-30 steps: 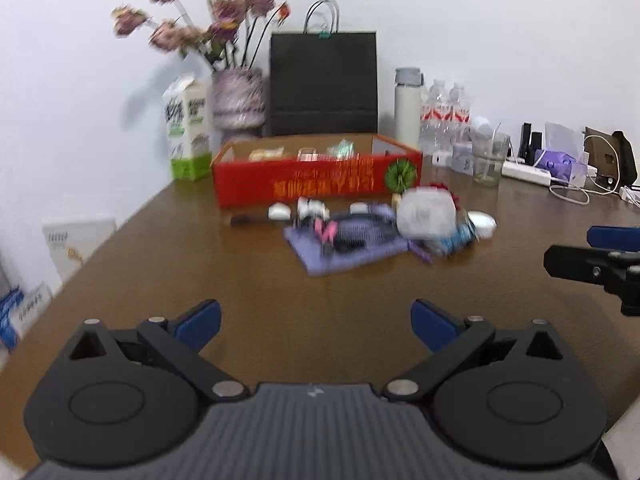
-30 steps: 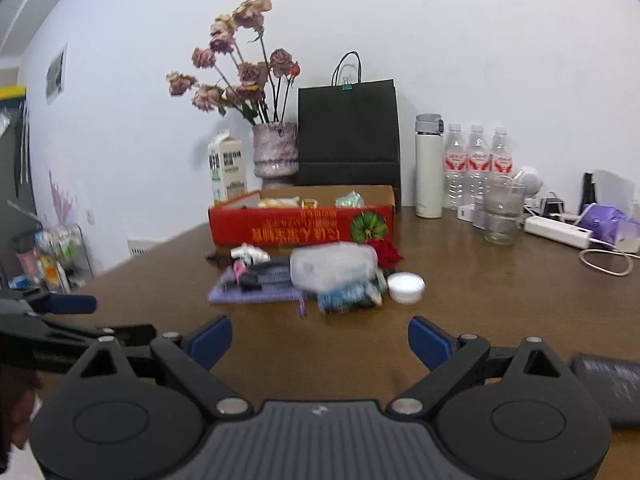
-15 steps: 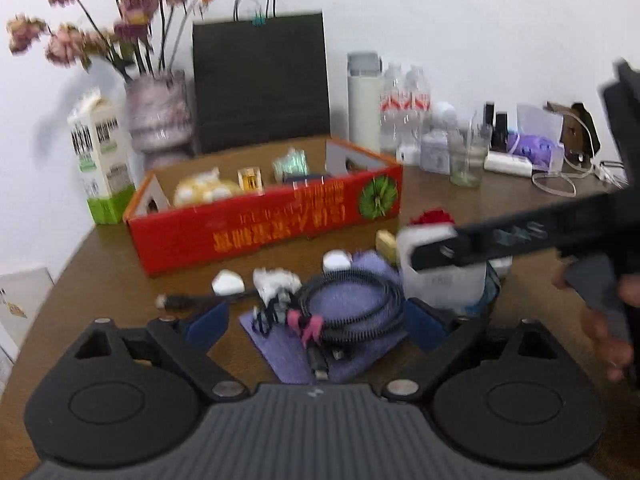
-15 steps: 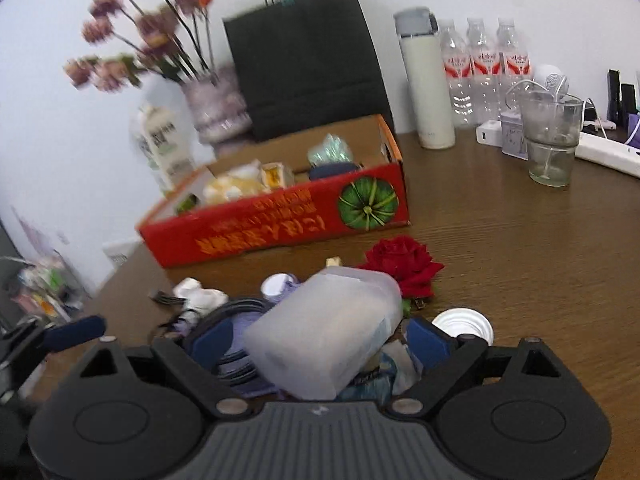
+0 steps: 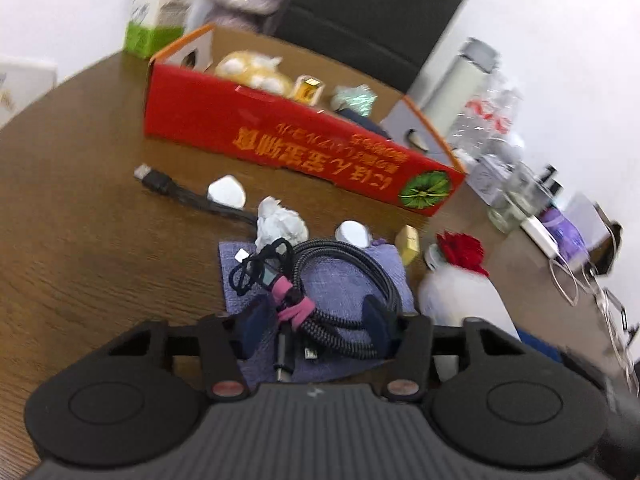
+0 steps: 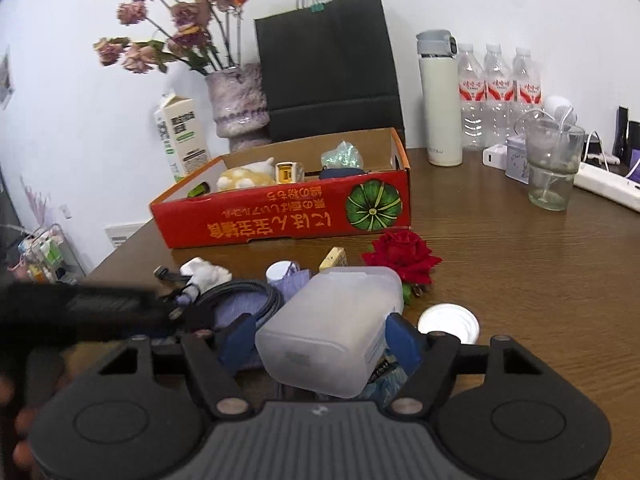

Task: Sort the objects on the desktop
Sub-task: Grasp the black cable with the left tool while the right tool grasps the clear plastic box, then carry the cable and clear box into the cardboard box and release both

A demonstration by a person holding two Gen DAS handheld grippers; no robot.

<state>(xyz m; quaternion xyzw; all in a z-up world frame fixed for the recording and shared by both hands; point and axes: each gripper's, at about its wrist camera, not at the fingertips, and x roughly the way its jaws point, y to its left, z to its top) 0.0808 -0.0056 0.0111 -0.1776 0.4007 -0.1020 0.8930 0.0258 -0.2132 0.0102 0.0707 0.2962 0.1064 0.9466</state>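
Note:
A red cardboard box [image 5: 288, 136] [image 6: 280, 224] holds several small items at the back of the pile. In front lie a coiled black cable with pink ties [image 5: 332, 280] on a purple cloth [image 5: 320, 276], crumpled tissue [image 5: 280, 222], white caps, a red rose [image 6: 402, 254] and a frosted plastic box [image 6: 332, 332]. My left gripper [image 5: 316, 326] is open with its fingers around the cable coil. My right gripper [image 6: 320, 340] is open with its fingers on either side of the frosted box.
A black paper bag [image 6: 328, 68], a vase of dried flowers [image 6: 236, 100], a milk carton [image 6: 180, 136], a thermos [image 6: 438, 96], water bottles [image 6: 498, 92], a glass [image 6: 552, 164] and a power strip [image 6: 608, 184] stand along the back. A white lid [image 6: 448, 318] lies right of the frosted box.
Both grippers have moved forward and down over the pile. The left one now straddles the cable coil, the right one the frosted box.

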